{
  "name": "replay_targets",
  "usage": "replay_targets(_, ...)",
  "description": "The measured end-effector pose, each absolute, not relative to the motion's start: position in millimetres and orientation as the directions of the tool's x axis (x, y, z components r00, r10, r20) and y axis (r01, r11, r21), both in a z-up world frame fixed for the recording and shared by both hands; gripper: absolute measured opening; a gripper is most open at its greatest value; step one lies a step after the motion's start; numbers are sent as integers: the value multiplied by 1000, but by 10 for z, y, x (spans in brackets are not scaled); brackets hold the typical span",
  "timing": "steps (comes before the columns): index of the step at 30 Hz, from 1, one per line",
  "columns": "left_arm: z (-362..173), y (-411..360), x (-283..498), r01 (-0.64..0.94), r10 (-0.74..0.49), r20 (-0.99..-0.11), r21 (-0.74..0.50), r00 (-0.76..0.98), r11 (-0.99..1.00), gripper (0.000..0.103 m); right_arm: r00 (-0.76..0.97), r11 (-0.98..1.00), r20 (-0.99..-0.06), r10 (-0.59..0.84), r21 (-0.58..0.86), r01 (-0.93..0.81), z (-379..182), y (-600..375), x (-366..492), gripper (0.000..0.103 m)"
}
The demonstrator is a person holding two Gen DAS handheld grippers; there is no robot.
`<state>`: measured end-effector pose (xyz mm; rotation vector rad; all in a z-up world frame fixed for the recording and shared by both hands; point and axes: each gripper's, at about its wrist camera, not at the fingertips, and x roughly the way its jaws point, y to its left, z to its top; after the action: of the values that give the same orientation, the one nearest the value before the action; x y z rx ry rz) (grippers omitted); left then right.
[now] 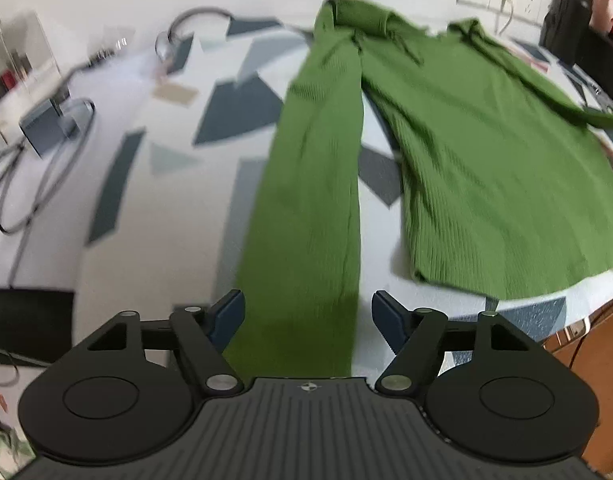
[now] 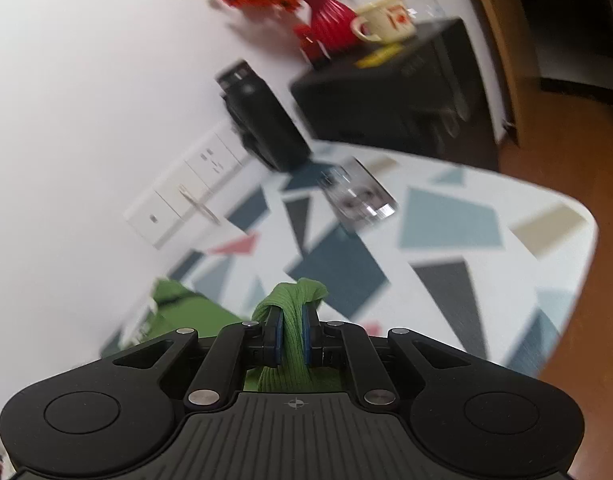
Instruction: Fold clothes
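Fingers (image 2: 311,334) of the right gripper (image 2: 292,334) clenched on a bunched fold of the green ribbed sweater (image 1: 486,168), cloth squeezed between the blue pads and poking out past the tips. Left gripper (image 1: 308,320) spread wide, gripping nothing, poised over the long sleeve (image 1: 306,208) that runs straight down toward the near edge of the table (image 1: 154,184).

Sweater spread flat across the right half of the table, collar toward the far edge by the wall, hem toward the near right corner, other sleeve trailing off toward the right edge. Judging from this: mid-fold, with one part of the garment lifted and the long sleeve lined up between open jaws. Which part the right gripper holds, not settled by its own view. Next move likely calls for closing on the sleeve near its end, then carrying it across the body without dragging the rest out of square; knit looks soft and stretchy, apt to sag and slip.

Tablecloth white with grey, blue and pink geometric patches. Cables (image 1: 34,184) and a small grey box (image 1: 42,128) at the left edge. Black bottle (image 2: 262,120) and a clear glass (image 2: 360,196) near the far right corner. Wall sockets (image 2: 190,188) behind; red vase (image 2: 326,24) of orange flowers and a cream mug (image 2: 386,20) on a black box beyond the table.
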<state>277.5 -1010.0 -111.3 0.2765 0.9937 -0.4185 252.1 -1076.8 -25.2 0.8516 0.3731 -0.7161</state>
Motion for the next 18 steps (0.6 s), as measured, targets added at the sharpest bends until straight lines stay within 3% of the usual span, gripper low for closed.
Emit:
replay_targets(1,-1143,-10092,2773,454,-209,-852,38,480,890,53,719,455,-552,-422,557,694,-180,-10790,2581,8)
replay_targets(2,-1144,-10064,2774,450,-225,-848,17,480,893,22,729,464,-539,-421,563,684,-107,-10802,2640,8)
replay_targets(3,-1139,-10032,2776,446,-247,-843,-10,477,895,8,739,475,-528,-418,566,674,-33,-10802,2700,8)
replay_targets(9,-931,-9831,2846,361,-261,-814,-68,519,930,8,759,544,-527,-383,535,646,248,-10821,3049,8)
replay_targets(18,25,-9759,3368,287,-299,-669,-131,680,949,8,765,599,-546,-342,501,625,455,-11065,3677,8)
